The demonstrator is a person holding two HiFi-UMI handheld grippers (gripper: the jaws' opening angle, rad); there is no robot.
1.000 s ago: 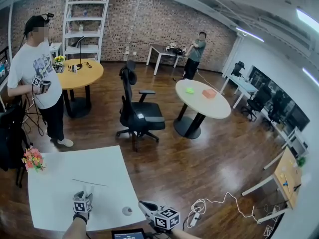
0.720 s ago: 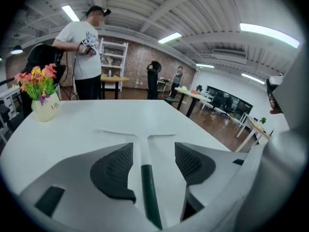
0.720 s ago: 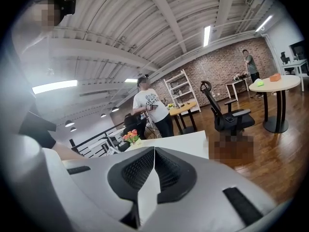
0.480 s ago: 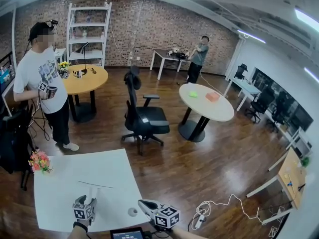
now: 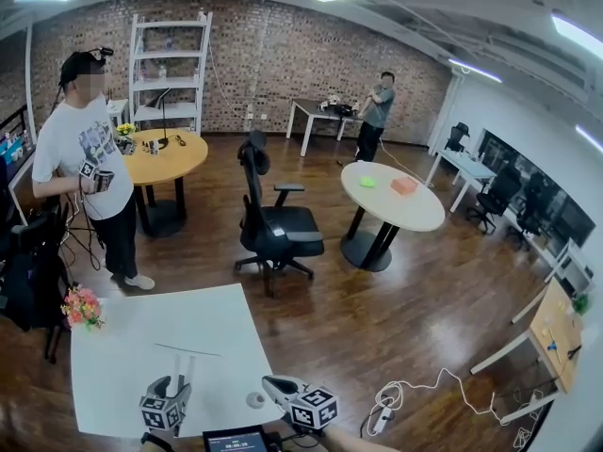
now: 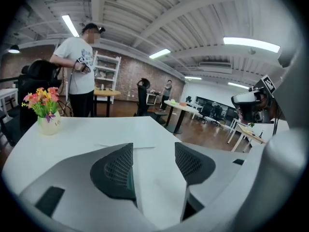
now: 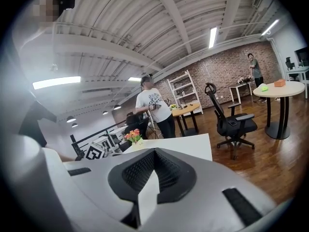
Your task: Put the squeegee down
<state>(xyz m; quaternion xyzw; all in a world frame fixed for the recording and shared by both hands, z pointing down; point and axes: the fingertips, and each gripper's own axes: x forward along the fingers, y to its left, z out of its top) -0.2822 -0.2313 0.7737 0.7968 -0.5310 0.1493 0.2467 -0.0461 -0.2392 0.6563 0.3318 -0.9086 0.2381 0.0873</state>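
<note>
The squeegee [image 5: 188, 350] lies flat on the white table [image 5: 122, 347], a thin dark blade with a pale handle that points toward me. In the left gripper view its blade [image 6: 126, 146] shows as a thin line just beyond the jaws. My left gripper [image 5: 173, 390] hovers behind the handle, open, with only bare tabletop between its pads [image 6: 153, 151]. My right gripper [image 5: 273, 387] stays at the table's near right corner. Its jaws [image 7: 154, 152] are shut with nothing in them.
A vase of flowers [image 5: 83, 307] stands at the table's far left corner and a small round disc [image 5: 254, 400] lies near the right gripper. A black office chair [image 5: 273, 224] and two round tables [image 5: 391, 196] stand beyond. A person [image 5: 89, 158] stands at the left.
My left gripper has drawn back toward me and lifted away from the squeegee handle, which stays on the table. The right gripper has hardly moved.
</note>
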